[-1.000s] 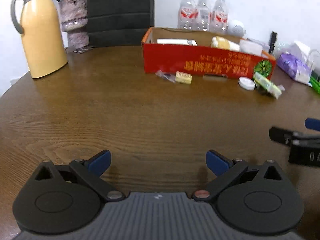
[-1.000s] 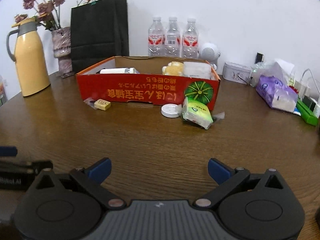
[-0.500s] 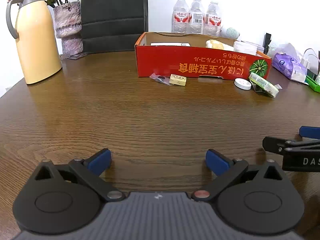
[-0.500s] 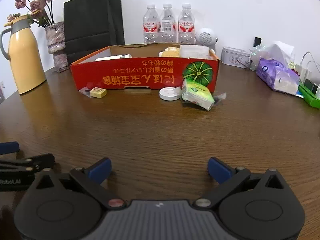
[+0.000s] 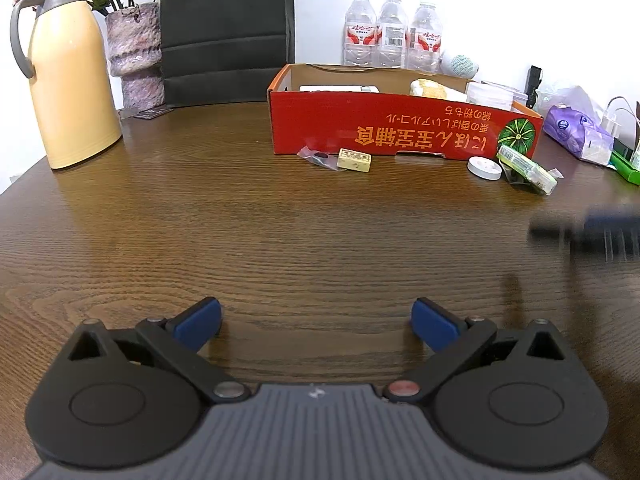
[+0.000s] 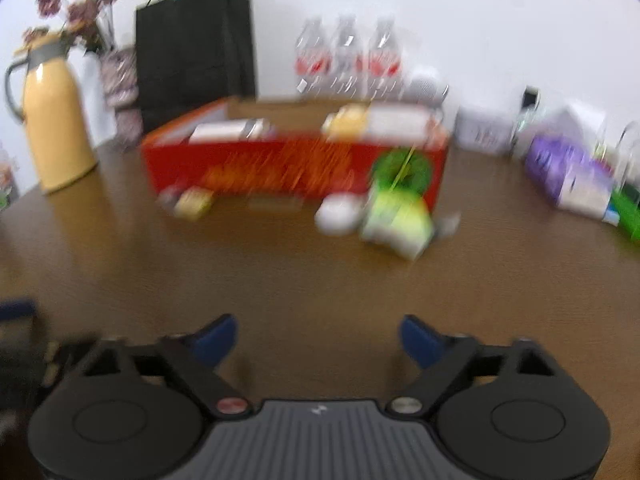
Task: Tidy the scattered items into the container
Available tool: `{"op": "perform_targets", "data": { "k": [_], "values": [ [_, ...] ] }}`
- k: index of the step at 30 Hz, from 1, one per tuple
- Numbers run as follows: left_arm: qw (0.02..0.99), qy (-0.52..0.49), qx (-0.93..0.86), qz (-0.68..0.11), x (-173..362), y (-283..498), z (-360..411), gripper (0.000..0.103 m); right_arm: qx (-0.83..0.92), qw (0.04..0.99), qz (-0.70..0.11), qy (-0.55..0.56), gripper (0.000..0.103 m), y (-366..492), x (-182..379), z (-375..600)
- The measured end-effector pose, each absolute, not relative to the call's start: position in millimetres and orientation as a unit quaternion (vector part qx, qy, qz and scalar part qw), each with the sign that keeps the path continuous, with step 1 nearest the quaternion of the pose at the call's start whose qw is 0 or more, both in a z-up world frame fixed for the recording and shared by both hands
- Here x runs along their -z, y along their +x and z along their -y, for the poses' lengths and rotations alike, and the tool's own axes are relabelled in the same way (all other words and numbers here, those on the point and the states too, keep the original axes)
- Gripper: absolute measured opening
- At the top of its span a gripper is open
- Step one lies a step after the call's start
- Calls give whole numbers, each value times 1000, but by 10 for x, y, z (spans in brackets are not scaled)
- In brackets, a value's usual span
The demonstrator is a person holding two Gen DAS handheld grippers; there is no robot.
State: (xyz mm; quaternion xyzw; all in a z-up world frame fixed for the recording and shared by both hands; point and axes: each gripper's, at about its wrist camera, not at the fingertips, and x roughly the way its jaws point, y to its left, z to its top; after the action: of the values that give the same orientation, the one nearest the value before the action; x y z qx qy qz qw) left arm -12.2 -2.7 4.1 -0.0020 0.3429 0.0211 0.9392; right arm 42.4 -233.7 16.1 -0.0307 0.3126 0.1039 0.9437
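Note:
A red cardboard box stands at the back of the brown table with several items inside. In front of it lie a small clear bag, a yellow block, a white round lid and a green packet. My left gripper hangs open over bare wood, well short of them. My right gripper is open with its jaws closing on nothing, also short of the items; it shows as a dark blur in the left wrist view.
A yellow thermos, a vase and a black bag stand at the back left. Three water bottles line the wall behind the box. A purple tissue pack and green things crowd the right edge.
My right gripper has moved forward toward the box, its view is now blurred, and its fingers have come closer together. My left gripper has stayed put.

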Motion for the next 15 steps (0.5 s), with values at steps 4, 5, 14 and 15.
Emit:
{"op": "perform_targets", "data": {
  "k": [4, 5, 14, 15],
  "values": [
    [941, 8, 3, -339, -74, 4, 10, 103, -37, 959, -281, -31, 69, 925, -281, 2669],
    [941, 10, 9, -338, -111, 61, -11, 103, -22, 957, -287, -23, 66, 1041, -288, 2777],
    [951, 1, 38, -306, -398, 1018, -240, 103, -44, 928, -346, 130, 35, 1508, -11, 3225],
    [951, 0, 39, -308, -381, 1112, -258, 101, -54, 928, -344, 134, 22, 1509, 0, 3211]
  ]
}}
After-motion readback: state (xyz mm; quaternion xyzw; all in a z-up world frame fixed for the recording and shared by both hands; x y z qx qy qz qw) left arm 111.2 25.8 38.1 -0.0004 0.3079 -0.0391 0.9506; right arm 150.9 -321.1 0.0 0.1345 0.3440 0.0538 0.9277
